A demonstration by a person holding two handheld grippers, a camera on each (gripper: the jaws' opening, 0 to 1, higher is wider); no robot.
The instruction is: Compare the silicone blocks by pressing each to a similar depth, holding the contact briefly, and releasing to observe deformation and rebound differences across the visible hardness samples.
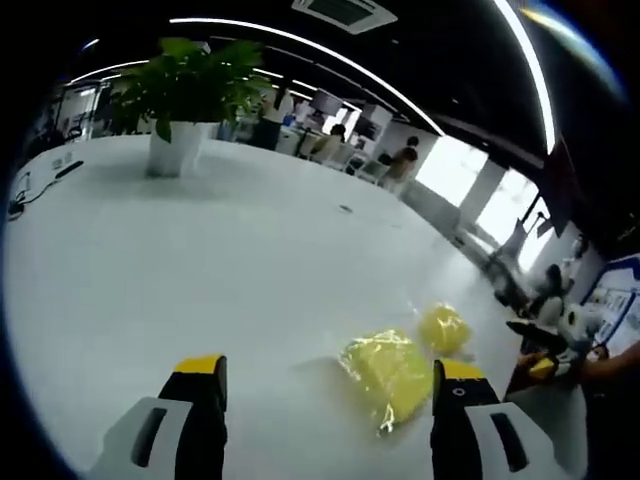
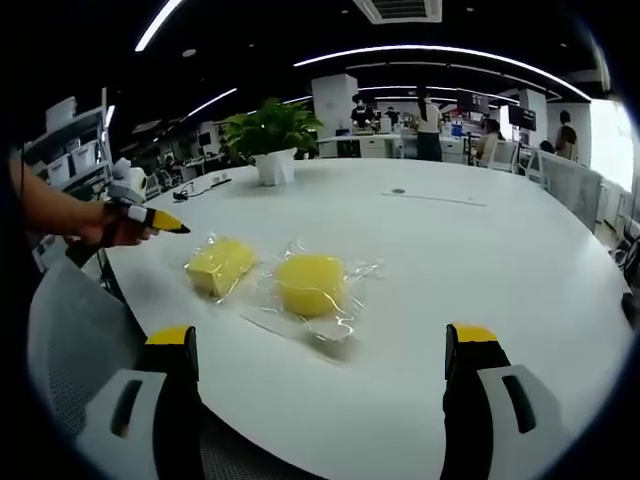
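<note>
White round table [image 2: 480, 260] carries potted plant [image 2: 268, 140] at far side, two yellow silicone blocks near front edge, each in crinkled clear wrap. Left block [image 2: 220, 266] squarish, right block [image 2: 310, 283] rounder, lying near each other, not touching. Likely light, soft, springy; film slippery, so press squarely on top centre. Left gripper [image 1: 330, 385] jaws spread wide, empty, nearer block [image 1: 385, 372] just inside its right jaw. Right gripper [image 2: 318, 345] jaws wide apart, empty, short of blocks.

We see the wide white round worktop [image 1: 200, 260] from low at its edge in both views. Both look across two yellow plastic-wrapped silicone blocks [image 2: 312, 283], close by, toward a green potted plant [image 2: 268, 135].
</note>
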